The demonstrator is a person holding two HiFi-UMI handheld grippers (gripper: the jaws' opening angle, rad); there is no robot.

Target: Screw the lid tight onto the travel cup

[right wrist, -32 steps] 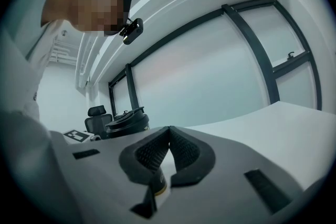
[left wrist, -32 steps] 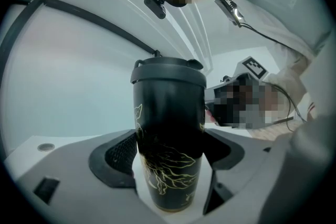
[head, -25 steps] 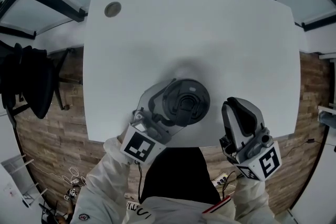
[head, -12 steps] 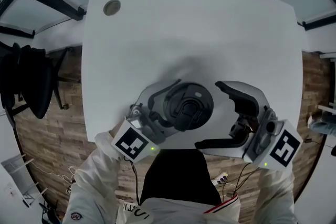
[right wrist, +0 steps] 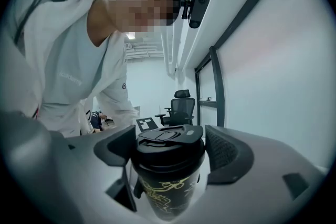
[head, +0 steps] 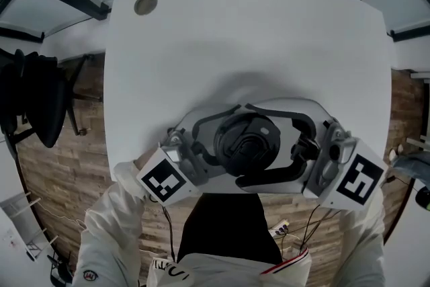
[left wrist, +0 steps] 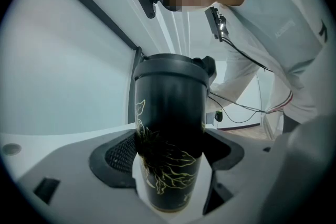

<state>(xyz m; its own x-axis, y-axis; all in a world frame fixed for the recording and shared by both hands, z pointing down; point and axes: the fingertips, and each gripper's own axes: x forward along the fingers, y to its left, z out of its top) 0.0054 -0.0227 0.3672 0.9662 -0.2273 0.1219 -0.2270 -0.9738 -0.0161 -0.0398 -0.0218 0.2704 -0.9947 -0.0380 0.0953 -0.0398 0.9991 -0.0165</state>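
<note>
Travel cup (left wrist: pixel 170 128) between two tongs at the bench (head: pixel 269 44).
Left tongs (left wrist: pixel 170 165) clamp the cup's body; right tongs (right wrist: pixel 170 152) stand wide around the lid (right wrist: pixel 169 139), already seated on top. Tightening is likely not yet done.

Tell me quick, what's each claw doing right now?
Left claw: closed on the travel cup.
Right claw: open, straddling the lid, seemingly not clamped on it yet.

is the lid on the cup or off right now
On. The black lid sits level on top of the upright travel cup, covering its mouth. Whether it is screwed fully tight cannot be told.
</note>
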